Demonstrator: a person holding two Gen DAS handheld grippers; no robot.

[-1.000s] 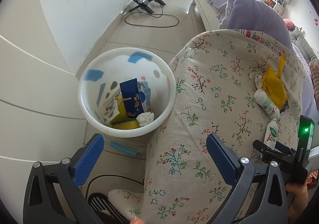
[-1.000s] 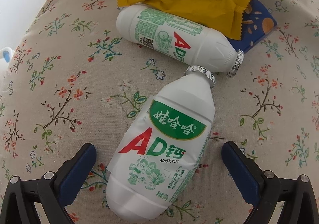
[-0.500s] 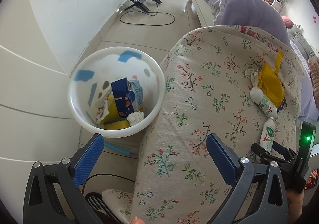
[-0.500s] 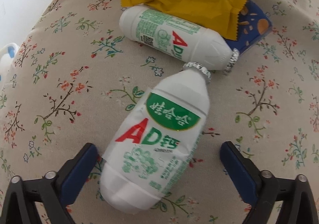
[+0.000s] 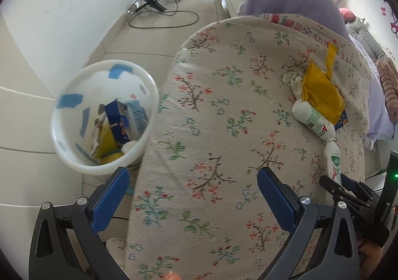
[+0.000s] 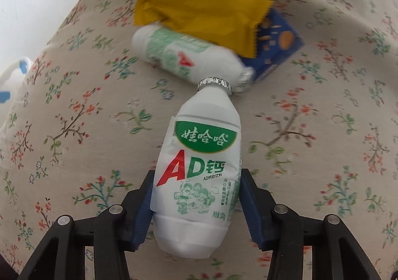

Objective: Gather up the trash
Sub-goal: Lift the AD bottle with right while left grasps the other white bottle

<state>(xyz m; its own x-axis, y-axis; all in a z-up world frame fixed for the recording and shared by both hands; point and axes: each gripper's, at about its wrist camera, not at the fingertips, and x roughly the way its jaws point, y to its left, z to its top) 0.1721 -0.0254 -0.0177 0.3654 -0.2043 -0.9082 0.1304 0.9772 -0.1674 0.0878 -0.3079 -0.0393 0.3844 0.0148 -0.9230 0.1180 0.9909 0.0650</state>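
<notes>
While our right gripper (image 6: pixel 196 207) pinches the near white plastic drink bottle with the green and red label (image 6: pixel 199 175), its two blue pads press against the bottle's lower sides and the silver foil neck points away from us. We take this bottle as our landmark. It lies on the floral beige fabric cushion (image 6: pixel 74 130), and just beyond its foil neck a second white drink bottle of the same kind (image 6: pixel 184 58) lies crosswise, its own foil end close to the landmark's neck; we cannot tell whether they touch. Behind that second bottle a crumpled yellow plastic wrapper (image 6: pixel 199 6) overlaps it, and a dark blue snack box (image 6: pixel 276 48) sticks out from under the wrapper to the right of the landmark's neck.

From the left wrist view we see the same bottle (image 5: pixel 332 163) at the right edge of the cushion (image 5: pixel 211 130), with the right gripper (image 5: pixel 348 188) at its base. A crumpled white tissue (image 5: pixel 293 81) sits beyond the wrapper (image 5: pixel 321 93). Well to the left of the bottle, past the cushion's edge and down on the tiled floor (image 5: pixel 154 36), stands a round white plastic bin with blue patches (image 5: pixel 74 155), holding a blue carton and yellow scraps. Our left gripper (image 5: pixel 191 197) hangs with its blue pads spread wide and nothing between them, one pad over the bin side and the other over the cushion.
</notes>
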